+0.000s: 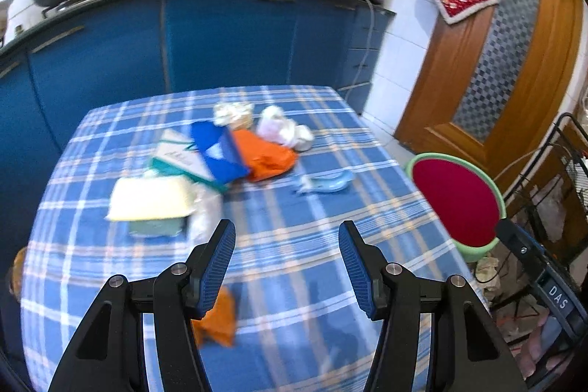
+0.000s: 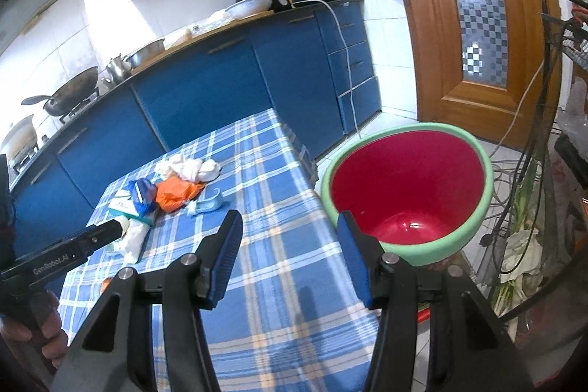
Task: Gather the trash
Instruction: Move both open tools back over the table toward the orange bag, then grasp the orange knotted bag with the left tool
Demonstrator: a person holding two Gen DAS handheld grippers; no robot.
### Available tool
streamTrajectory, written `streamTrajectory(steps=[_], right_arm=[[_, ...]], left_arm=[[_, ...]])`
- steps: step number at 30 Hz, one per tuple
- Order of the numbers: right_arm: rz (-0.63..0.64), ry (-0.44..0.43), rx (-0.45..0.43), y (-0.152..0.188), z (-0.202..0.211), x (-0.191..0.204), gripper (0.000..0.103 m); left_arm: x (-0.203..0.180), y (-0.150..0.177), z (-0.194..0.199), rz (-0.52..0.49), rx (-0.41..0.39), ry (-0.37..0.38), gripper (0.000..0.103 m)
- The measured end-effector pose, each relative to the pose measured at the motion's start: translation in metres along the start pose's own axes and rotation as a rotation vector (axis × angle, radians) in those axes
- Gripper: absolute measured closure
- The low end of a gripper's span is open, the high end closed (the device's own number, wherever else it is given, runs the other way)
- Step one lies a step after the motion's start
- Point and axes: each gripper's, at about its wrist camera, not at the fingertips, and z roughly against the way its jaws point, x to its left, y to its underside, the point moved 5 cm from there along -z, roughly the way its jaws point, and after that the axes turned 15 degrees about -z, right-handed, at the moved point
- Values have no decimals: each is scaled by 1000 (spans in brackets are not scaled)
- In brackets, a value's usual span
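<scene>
Trash (image 1: 235, 153) lies in a loose pile on the counter (image 1: 294, 208), toward its far half, ahead of both tools. We see the left tool (image 1: 286, 267) with its jaws apart and nothing between them; its blue pads (image 1: 220, 267) hang above the plaid cloth. An orange scrap (image 1: 218, 318) lies on the cloth just under the left finger, apart from the pile. We see the right tool (image 2: 290, 259) likewise parted and empty, over the counter's right edge. In the right view the left tool (image 2: 99, 237) shows as a black arm at the left, held by a hand (image 2: 33, 329).

Outward from the tools, the pile holds a pale yellow pack (image 1: 150, 197) nearest the left tool, then a white and teal box (image 1: 180, 160), a blue wrapper (image 1: 218, 153), an orange bag (image 1: 266, 155), and crumpled white tissue (image 1: 283, 129) at the far side. A light blue piece (image 1: 327, 182) lies alone, right of the pile.

A bin (image 2: 408, 193), red inside with a green rim, stands on the floor just beside the counter's right edge; it looks empty. Blue cabinets (image 1: 228, 35) run behind.
</scene>
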Motion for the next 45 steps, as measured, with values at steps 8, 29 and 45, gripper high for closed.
streamTrajectory(steps=[8,29,45], right_arm=[[28,-13,37,15,-6,14,48],[75,-10,98,38,-19,35,44],[99,3,143,47,-38,40,44]], left_arm=[[34,27,3,50,39,-58,43],[63,85,-27,118,170,-57,43],[61,83,-30,148,120,15,65]])
